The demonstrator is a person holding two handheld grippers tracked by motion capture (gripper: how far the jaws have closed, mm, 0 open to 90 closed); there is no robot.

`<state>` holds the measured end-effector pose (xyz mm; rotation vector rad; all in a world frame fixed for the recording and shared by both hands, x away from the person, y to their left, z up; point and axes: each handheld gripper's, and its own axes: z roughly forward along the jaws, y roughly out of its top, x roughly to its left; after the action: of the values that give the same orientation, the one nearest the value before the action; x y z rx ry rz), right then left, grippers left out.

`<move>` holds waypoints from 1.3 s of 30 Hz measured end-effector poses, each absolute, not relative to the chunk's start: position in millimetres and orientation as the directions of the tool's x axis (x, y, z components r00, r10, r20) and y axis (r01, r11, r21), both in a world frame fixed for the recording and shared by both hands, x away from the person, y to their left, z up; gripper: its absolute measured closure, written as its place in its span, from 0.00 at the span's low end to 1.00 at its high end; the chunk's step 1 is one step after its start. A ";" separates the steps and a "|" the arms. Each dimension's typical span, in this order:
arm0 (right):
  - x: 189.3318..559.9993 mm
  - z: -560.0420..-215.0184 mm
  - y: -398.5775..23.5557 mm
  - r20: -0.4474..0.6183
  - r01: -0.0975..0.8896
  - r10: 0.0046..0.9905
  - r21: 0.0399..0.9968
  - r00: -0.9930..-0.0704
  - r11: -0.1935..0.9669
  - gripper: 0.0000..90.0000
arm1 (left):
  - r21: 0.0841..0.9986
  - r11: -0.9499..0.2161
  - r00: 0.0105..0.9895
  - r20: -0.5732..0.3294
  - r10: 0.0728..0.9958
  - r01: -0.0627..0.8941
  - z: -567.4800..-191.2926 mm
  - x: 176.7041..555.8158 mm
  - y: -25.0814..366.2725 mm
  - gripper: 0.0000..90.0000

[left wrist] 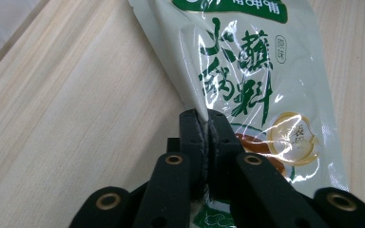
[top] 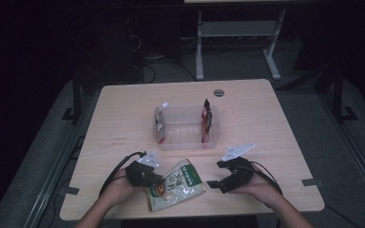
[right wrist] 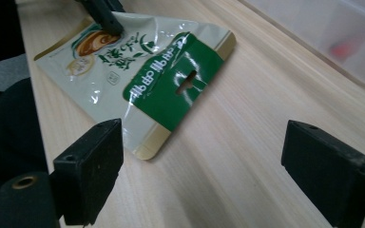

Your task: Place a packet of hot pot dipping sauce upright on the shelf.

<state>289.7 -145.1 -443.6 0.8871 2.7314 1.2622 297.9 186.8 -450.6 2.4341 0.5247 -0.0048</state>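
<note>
A pale green sauce pouch with a dark green top band lies flat near the table's front edge. My left gripper is shut on the pouch's left edge; in the left gripper view the two black jaws pinch a fold of the pouch between the pads. My right gripper rests to the right of the pouch, jaws wide open with nothing between them. In the right gripper view the pouch lies ahead of its fingers, apart from them.
A clear plastic bin stands at the table's middle, with one packet leaning at its left wall and another at its right wall. A round grommet sits beyond the bin. Table edges are close to both hands.
</note>
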 end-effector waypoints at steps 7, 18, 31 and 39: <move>291.7 -442.8 -140.7 0.244 0.481 0.460 0.710 -0.853 0.515 0.15 | 0.654 -0.663 0.919 -0.138 0.369 0.364 -438.8 295.8 192.8 0.99; 301.4 -435.6 -125.9 0.275 0.458 0.402 0.745 -0.873 0.485 0.16 | 0.736 -0.586 0.919 -0.125 0.374 0.339 -417.7 290.3 203.7 0.99; 321.2 -432.2 -102.7 0.315 0.431 0.309 0.778 -0.897 0.457 0.24 | 0.796 -0.518 0.917 -0.112 0.383 0.313 -403.1 287.5 208.3 0.99; 325.8 -430.2 -100.0 0.340 0.425 0.260 0.784 -0.904 0.452 0.44 | 0.809 -0.511 0.923 -0.098 0.371 0.291 -401.3 286.3 205.2 0.99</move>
<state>325.8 -100.0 -430.2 0.6713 2.8192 1.6052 286.3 205.2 -401.3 2.1400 0.4701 0.1074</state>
